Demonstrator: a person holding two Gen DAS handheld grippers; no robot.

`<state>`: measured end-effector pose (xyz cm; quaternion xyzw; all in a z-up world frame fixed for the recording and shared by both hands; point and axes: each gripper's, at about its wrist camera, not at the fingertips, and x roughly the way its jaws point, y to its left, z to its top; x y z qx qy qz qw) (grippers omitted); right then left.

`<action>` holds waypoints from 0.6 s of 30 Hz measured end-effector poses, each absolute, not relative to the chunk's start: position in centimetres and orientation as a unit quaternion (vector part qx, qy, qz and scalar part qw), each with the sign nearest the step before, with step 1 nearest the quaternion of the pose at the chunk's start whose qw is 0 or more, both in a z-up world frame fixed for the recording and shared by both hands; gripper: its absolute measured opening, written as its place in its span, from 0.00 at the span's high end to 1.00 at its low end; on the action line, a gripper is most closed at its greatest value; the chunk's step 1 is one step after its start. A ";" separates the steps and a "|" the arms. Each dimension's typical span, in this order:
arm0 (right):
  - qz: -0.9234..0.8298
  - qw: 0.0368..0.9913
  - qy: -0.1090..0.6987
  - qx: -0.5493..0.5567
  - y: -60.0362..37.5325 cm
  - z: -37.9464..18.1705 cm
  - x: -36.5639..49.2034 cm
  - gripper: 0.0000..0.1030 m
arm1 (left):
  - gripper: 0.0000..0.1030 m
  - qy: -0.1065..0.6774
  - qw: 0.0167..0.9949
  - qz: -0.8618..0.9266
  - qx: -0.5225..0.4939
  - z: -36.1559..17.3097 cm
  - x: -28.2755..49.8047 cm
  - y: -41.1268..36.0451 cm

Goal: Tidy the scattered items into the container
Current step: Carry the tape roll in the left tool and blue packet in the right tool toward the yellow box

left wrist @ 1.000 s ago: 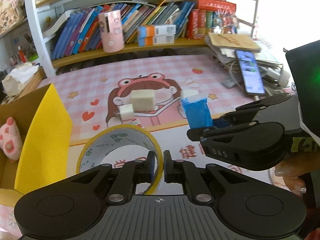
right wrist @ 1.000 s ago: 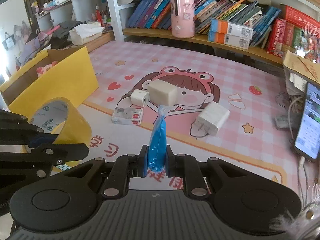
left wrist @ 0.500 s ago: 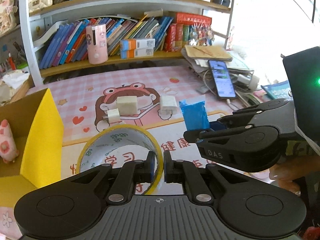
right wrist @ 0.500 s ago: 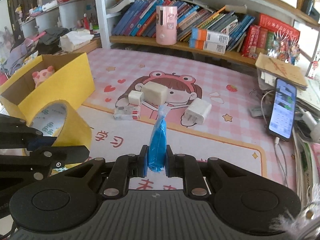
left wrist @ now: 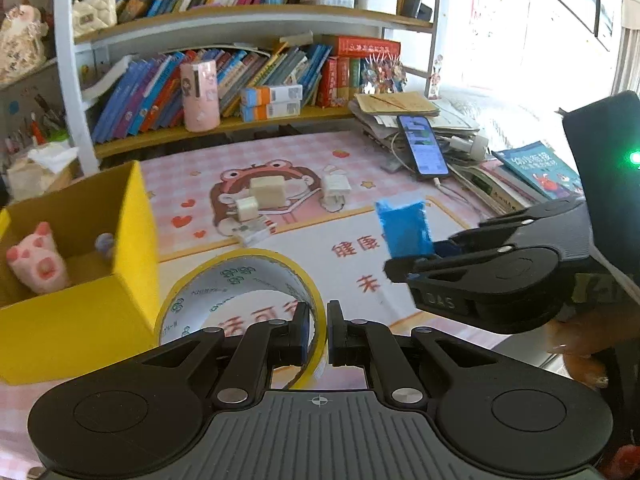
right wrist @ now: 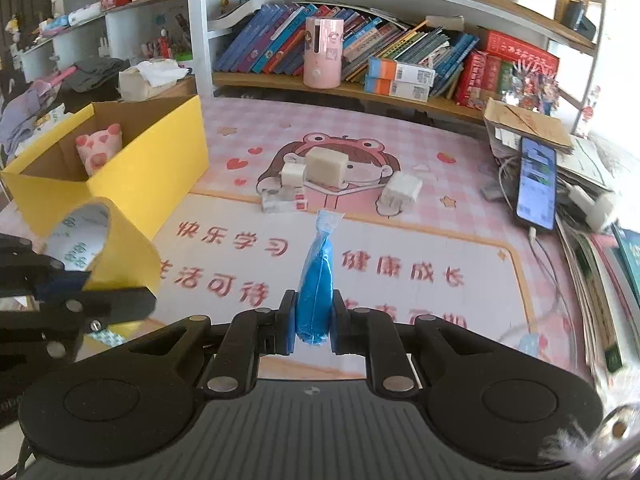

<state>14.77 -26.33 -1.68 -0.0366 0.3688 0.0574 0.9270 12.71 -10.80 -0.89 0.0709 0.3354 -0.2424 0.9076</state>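
Observation:
My left gripper [left wrist: 318,320] is shut on the rim of a yellow tape roll [left wrist: 224,284], held above the mat; the roll also shows in the right wrist view [right wrist: 120,252]. My right gripper [right wrist: 314,312] is shut on a blue packet [right wrist: 318,276], which also shows in the left wrist view [left wrist: 406,226]. The open yellow box [left wrist: 132,216] stands at the left with a pink plush toy [left wrist: 36,260] inside. A beige block [right wrist: 326,166], two white chargers [right wrist: 402,190] [right wrist: 294,174] and a small white pack [right wrist: 286,202] lie on the pink mat.
A bookshelf [right wrist: 360,88] runs along the back with a pink cylinder [right wrist: 322,52]. A phone [right wrist: 536,184] on a cable and stacked papers and books lie at the right. A tissue box [right wrist: 148,80] sits behind the yellow box.
Both grippers have risen and drawn back from the mat with their loads. The yellow box's inside has come into fuller view at the left.

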 end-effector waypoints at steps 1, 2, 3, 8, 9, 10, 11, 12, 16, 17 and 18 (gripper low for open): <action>0.053 0.927 0.368 -0.034 -25.8 -1.7 14.2 0.86 | 0.93 0.334 0.908 -0.242 0.071 -0.9 12.3 -10.2; 0.049 0.928 0.369 -0.032 -25.3 -1.8 13.6 0.86 | 0.93 0.334 0.908 -0.242 0.072 -0.9 11.9 -9.5; 0.047 0.928 0.369 -0.030 -24.7 -1.9 13.0 0.86 | 0.93 0.335 0.908 -0.242 0.074 -1.0 11.4 -8.8; 0.053 0.923 0.380 -0.024 -21.1 -2.3 10.3 0.86 | 0.93 0.345 0.905 -0.238 0.078 -1.2 9.4 -5.3; 0.057 0.922 0.383 -0.025 -20.4 -2.3 9.9 0.86 | 0.93 0.347 0.904 -0.237 0.077 -1.3 9.0 -4.6; 0.060 0.921 0.385 -0.026 -19.7 -2.3 9.4 0.86 | 0.93 0.350 0.903 -0.236 0.077 -1.4 8.7 -4.0; 0.063 0.920 0.387 -0.028 -19.0 -2.4 9.1 0.86 | 0.93 0.353 0.902 -0.235 0.076 -1.5 8.4 -3.5; 0.067 0.918 0.390 -0.029 -18.4 -2.5 8.8 0.86 | 0.93 0.356 0.902 -0.234 0.075 -1.6 8.0 -2.9; 0.081 0.914 0.397 -0.035 -15.9 -2.6 7.8 0.86 | 0.93 0.362 0.902 -0.225 0.069 -1.9 7.0 -0.6; 0.084 0.913 0.398 -0.036 -15.4 -2.6 7.7 0.86 | 0.93 0.363 0.903 -0.222 0.068 -2.0 6.7 -0.1; 0.089 0.912 0.398 -0.039 -14.8 -2.6 7.6 0.86 | 0.93 0.364 0.903 -0.218 0.066 -2.1 6.6 0.4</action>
